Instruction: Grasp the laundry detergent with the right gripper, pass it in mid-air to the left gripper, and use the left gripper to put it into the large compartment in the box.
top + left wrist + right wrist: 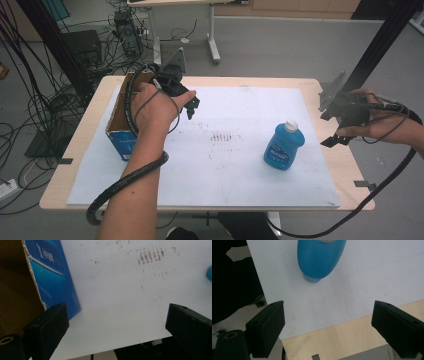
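Right gripper (336, 131), jaws wide and empty, near the upright blue bottle (284, 146); a glancing approach would probably topple it. Left gripper (191, 106) likewise wide.

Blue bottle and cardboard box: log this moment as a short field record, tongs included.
blue bottle: upright on the white sheet, right of centre, white cap on, untouched
cardboard box: at the sheet's left edge, open, blue printed side toward the person
left tongs: open, nothing between the jaws, above the sheet beside the box
right tongs: open, holding nothing, over the table's right edge, apart from the bottle
sheet marks: brownish smudges near the middle
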Motion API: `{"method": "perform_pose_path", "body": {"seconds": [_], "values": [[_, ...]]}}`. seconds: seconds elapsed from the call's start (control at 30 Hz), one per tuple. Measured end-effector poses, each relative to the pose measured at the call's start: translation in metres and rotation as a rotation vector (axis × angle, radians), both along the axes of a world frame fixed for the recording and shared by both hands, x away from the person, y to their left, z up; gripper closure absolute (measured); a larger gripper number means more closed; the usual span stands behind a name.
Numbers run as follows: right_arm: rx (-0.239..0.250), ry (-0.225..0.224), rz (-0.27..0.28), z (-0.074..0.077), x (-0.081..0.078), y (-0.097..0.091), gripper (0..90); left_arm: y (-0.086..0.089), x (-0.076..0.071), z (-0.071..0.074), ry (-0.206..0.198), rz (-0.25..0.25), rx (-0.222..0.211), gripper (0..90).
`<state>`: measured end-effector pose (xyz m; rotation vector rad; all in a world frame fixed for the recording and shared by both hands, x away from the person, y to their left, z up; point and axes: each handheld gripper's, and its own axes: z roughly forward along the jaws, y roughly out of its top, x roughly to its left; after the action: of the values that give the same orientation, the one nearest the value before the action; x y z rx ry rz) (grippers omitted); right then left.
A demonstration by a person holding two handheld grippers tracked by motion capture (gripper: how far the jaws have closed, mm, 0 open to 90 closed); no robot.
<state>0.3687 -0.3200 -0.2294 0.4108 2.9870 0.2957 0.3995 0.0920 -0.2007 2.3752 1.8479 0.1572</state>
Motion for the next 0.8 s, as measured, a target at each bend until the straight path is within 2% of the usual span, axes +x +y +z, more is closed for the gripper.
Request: {"method": "perform_pose_path", "body": {"seconds": [0.8], "values": [[-0.003,-0.003,-0.003,0.0014,-0.0013,-0.0014,11.6,0.0017,-0.0007,0.0023,-0.005,-0.001,0.008,5.4]]}}
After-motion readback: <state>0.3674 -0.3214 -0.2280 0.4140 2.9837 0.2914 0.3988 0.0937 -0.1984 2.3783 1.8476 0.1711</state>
